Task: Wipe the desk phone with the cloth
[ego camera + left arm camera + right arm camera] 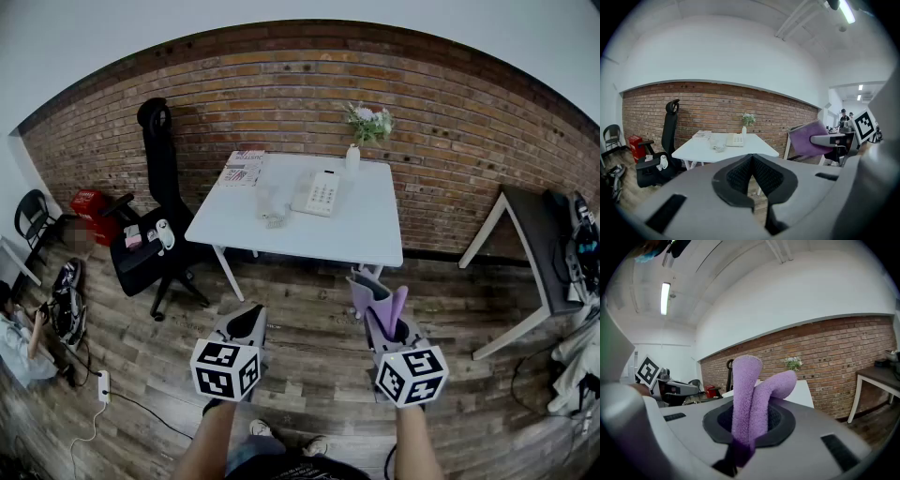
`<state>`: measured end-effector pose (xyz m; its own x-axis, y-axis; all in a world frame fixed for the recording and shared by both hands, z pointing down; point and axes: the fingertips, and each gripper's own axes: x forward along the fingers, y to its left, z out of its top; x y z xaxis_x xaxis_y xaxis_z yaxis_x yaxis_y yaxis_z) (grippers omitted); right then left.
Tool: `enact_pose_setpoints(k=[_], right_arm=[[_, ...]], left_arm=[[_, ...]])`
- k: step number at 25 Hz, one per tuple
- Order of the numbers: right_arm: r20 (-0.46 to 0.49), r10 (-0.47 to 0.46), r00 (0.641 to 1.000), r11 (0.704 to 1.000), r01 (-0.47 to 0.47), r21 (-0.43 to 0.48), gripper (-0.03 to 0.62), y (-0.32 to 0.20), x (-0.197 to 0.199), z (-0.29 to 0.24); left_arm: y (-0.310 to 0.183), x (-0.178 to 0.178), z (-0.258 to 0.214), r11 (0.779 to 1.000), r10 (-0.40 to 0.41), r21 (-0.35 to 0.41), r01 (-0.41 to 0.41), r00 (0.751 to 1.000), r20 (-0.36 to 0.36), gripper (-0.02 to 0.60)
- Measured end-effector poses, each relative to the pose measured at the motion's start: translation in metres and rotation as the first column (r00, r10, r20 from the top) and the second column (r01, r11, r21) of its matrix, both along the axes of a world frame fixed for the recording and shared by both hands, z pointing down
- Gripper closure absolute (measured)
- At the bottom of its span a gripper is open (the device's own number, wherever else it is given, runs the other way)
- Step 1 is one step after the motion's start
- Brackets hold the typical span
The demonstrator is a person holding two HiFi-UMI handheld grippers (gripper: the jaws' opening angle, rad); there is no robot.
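On the far table: we find the desk phone lying flat toward the far edge, keypad up. Nothing touches it, and both grippers are well apart from it.
Left of the desk phone: a pale shape with a coiled cord lies just beside it; we cannot tell whether it is the handset.
In the right gripper: the jaws are clamped on the lower end of the purple cloth, which stands up in two soft folds. In this gripper's own view the cloth covers the desk phone and most of the table.
At the left gripper: the jaws are pressed together with nothing between them. Its own view looks past them to the table, where the desk phone is small and its keys cannot be read.
Below both grippers: wooden floor, near us and short of the table.
Far edge of the table: a white vase of flowers stands just right of the desk phone. Papers lie at the far left corner, their print too small to read.
Left of the table: a black office chair; the small things on its seat are hard to make out.
Frame edges: a dark side table is cut off at the right, and a seated person is partly cut off at the left. Only our forearms show at the near edge.
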<state>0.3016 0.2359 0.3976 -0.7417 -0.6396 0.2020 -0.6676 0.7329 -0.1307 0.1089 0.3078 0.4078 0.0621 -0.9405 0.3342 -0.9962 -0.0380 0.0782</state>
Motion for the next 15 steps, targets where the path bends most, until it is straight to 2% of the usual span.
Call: enact_pose_setpoints(k=[8,15], right_arm=[[-0.017,-0.046,0.999,0.999,0.046,0.006,0.548,-0.005,0.007,0.007],[-0.016,-0.041,0.999,0.999,0.04,-0.004,0.548,-0.029,-0.003,0.014]], left_arm=[[-0.017,0.024,0.007,1.0,0.02,0.001,-0.02,1.0,-0.012,0.577],[-0.045,0.019,0.012,0.999,0.043,-0.009,-0.043,0.999,-0.02,0.577]])
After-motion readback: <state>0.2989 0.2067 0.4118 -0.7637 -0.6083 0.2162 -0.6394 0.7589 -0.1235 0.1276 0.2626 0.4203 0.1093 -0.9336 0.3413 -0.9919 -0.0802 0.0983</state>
